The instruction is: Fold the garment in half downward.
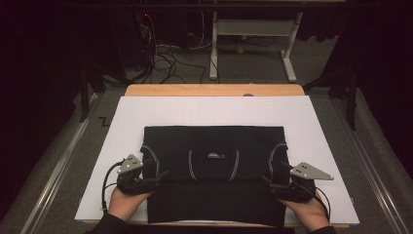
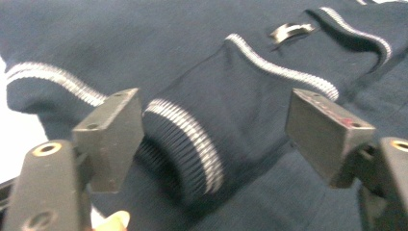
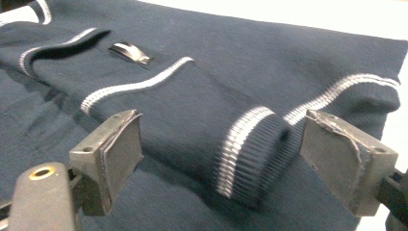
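a dark navy knit sweater [image 1: 214, 165] with pale striped trim lies folded in the lower middle of the high view, on a white sheet [image 1: 302, 122] that covers the wooden bench [image 1: 214, 90]; its sleeves are folded in across the front, and a small label [image 1: 213, 155] sits at the centre of the neckline. at the lower left of that view the left tool [image 1: 155, 176] is held by a hand [image 1: 127, 201] at the sweater's left edge, and at the lower right the right tool [image 1: 271, 181] is held by the other hand [image 1: 308, 209] at the right edge. the high view gives the whole garment and the floor, cables and a table frame [image 1: 253, 39] beyond the bench at the top of the frame. the left tool's own view gives the detail: a ribbed cuff [image 2: 192, 149] with a pale band lies between its two jaws, which stand wide apart and grip nothing, the left jaw just beside the cuff's edge, the right jaw clear of the fabric. the label [image 2: 291, 31] shows at the upper right there. in the right tool's view another ribbed cuff [image 3: 255, 159] lies between jaws spread just as wide and closed on nothing, with the label [image 3: 131, 53] at the upper left.
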Available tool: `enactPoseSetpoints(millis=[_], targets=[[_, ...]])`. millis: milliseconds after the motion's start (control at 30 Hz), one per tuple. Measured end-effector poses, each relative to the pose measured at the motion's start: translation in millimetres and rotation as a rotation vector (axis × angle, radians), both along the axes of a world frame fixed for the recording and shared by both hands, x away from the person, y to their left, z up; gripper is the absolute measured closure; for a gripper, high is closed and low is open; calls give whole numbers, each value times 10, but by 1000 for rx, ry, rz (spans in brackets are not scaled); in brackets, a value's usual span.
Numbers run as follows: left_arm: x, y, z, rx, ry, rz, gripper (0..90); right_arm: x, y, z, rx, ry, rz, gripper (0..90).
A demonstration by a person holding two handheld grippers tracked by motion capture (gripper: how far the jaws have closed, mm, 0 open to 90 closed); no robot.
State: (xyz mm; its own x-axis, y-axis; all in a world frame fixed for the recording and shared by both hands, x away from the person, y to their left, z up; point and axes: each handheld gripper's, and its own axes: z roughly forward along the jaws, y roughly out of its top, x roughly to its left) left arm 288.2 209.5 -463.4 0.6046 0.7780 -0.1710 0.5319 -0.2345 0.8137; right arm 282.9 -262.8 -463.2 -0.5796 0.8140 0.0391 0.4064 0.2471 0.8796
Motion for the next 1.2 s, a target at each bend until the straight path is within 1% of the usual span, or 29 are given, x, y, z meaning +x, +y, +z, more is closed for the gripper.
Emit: enactPoseSetpoints(millis=[67,133,167,200,233,267,333,400,467,533,600,700,767,833,867,900,933,967,1000,1033,1067,1133,1167,1200], targets=[[19,-81,15,7,4,-22,131,6,66,4,-9,0,8,93],[33,-158,20,12,0,-34,113,19,131,3,-24,-5,10,42],[45,-204,24,22,2,-38,83,29,161,2,-32,-8,10,26],[53,-230,27,25,4,-39,39,39,194,5,-37,-3,14,10],[71,-268,34,23,9,-48,14,46,214,7,-37,-2,16,1],[82,-287,40,22,14,-51,0,58,246,14,-37,1,19,1],[113,-322,60,10,17,-51,0,85,294,27,-33,9,31,1],[153,-351,82,22,16,-47,0,116,351,40,-33,20,47,1],[220,-362,91,24,29,-44,0,151,414,51,-44,23,59,7],[296,-379,96,27,45,-39,0,199,464,56,-46,38,65,19],[366,-410,111,27,60,-38,0,254,508,63,-47,50,65,28],[464,-470,132,3,94,-37,0,360,581,94,-55,57,55,55],[526,-529,136,18,109,-31,0,438,620,120,-49,64,40,84],[593,-583,146,30,128,-29,0,517,661,144,-58,74,30,110],[627,-607,155,36,137,-30,19,554,681,154,-65,81,26,134],[662,-631,162,45,147,-24,63,593,699,161,-70,85,25,157],[699,-648,168,50,156,-16,129,629,717,167,-76,94,23,163],[732,-654,172,49,160,-7,172,667,736,170,-82,107,17,176],[768,-655,171,46,162,4,273,699,752,173,-84,121,11,215],[791,-657,167,51,163,13,342,734,770,172,-86,134,11,255],[820,-661,152,66,166,27,358,754,782,169,-91,139,10,276],[868,-672,82,68,204,28,367,799,817,144,-98,164,4,339],[878,-693,46,87,220,24,367,819,829,124,-103,177,2,375],[879,-716,21,108,225,19,367,836,839,102,-102,187,-2,408]])
